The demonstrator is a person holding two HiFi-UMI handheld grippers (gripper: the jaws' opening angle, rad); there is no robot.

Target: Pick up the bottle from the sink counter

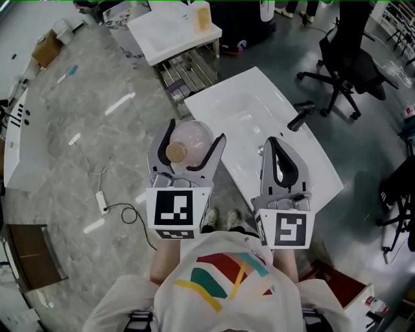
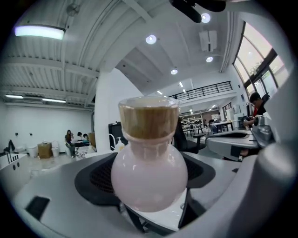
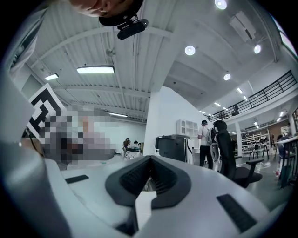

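A round pale-pink bottle (image 1: pixel 190 137) with a tan cork-like cap (image 1: pixel 176 152) sits between the jaws of my left gripper (image 1: pixel 192 137), lifted off the white sink counter (image 1: pixel 305 154) and held to its left over the floor. In the left gripper view the bottle (image 2: pixel 149 174) fills the middle, cap (image 2: pixel 149 118) on top, with a jaw pad pressed to each side. My right gripper (image 1: pixel 272 142) hovers above the counter's near part with its jaws closed together and nothing between them; the right gripper view shows the right gripper (image 3: pixel 149 179) with its pads meeting.
A black faucet (image 1: pixel 299 117) stands at the counter's right edge. A black office chair (image 1: pixel 347 68) is behind it. A white table (image 1: pixel 172 29) with an orange bottle (image 1: pixel 202 15) stands at the back. A cable (image 1: pixel 107 204) lies on the marbled floor at left.
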